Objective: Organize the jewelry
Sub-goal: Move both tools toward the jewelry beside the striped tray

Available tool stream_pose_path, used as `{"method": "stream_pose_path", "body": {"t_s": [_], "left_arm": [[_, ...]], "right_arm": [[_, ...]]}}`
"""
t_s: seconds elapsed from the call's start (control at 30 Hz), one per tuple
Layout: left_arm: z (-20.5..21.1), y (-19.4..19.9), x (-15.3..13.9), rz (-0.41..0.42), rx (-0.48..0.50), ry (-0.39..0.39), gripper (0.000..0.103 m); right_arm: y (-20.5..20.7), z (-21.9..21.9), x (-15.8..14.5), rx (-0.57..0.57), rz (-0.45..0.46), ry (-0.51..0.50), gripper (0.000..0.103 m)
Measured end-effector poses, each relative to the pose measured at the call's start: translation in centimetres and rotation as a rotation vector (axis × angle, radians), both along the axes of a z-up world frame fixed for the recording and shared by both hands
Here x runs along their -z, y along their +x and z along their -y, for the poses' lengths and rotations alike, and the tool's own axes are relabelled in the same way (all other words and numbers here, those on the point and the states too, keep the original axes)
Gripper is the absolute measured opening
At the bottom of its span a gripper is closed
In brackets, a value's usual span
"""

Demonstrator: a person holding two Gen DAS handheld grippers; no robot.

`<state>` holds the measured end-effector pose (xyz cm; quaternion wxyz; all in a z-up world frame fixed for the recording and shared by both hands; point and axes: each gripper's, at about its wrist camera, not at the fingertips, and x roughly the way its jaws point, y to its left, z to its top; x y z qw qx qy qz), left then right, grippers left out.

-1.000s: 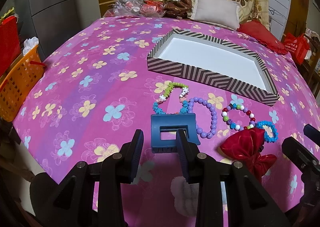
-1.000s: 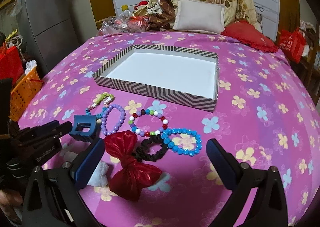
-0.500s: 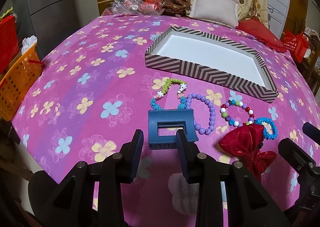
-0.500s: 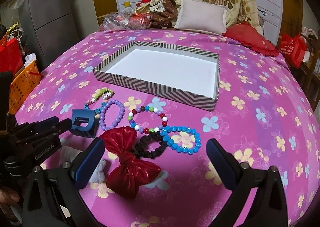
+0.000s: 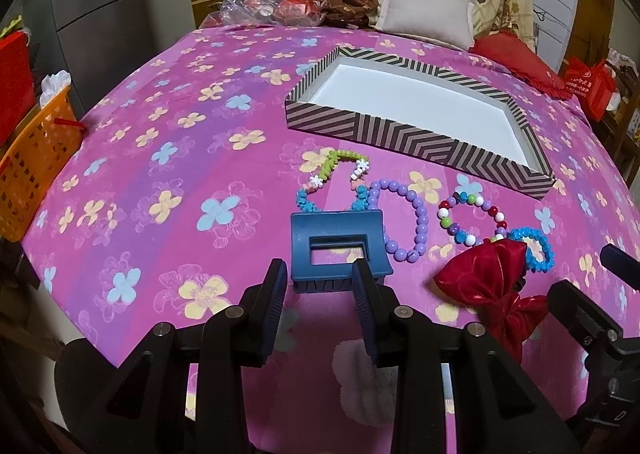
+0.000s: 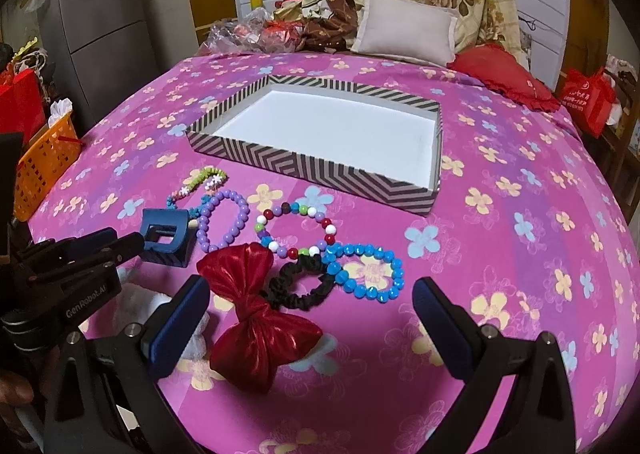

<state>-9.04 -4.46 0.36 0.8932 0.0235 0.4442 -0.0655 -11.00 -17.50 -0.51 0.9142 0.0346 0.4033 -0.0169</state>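
A blue claw clip (image 5: 338,250) lies on the pink flowered bedspread, and my left gripper (image 5: 320,274) has its jaws partly apart at the clip's near edge, pressing on nothing. Beyond it lie a green and teal bracelet (image 5: 336,177), a purple bead bracelet (image 5: 420,221) and a multicoloured bead bracelet (image 6: 262,219). My right gripper (image 6: 310,286) stands wide open over a red bow (image 6: 248,318) and a black scrunchie (image 6: 296,298). A blue bead bracelet (image 6: 372,252) lies beside them. The striped box (image 6: 320,169) with a white inside holds nothing.
An orange basket (image 5: 32,157) stands off the bed's left side. Pillows (image 6: 404,29) and plastic bags (image 6: 248,29) are piled at the head. A red bag (image 6: 584,97) sits to the right. Something white and fluffy (image 5: 360,366) lies under the left gripper.
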Motion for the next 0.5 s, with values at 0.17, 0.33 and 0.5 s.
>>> {"method": "stream_pose_path", "body": {"t_s": [0.17, 0.33, 0.5], "left_arm": [[0.03, -0.05, -0.05, 0.0, 0.003, -0.001, 0.032], [0.23, -0.19, -0.08, -0.004, 0.008, -0.002, 0.032], [0.28, -0.34, -0.2, -0.004, 0.012, -0.005, 0.032]], "right_arm": [[-0.06, -0.06, 0.17, -0.006, -0.004, -0.004, 0.103], [-0.04, -0.06, 0.17, -0.003, -0.006, 0.0, 0.103], [-0.08, -0.09, 0.18, 0.0, -0.009, -0.002, 0.103]]}}
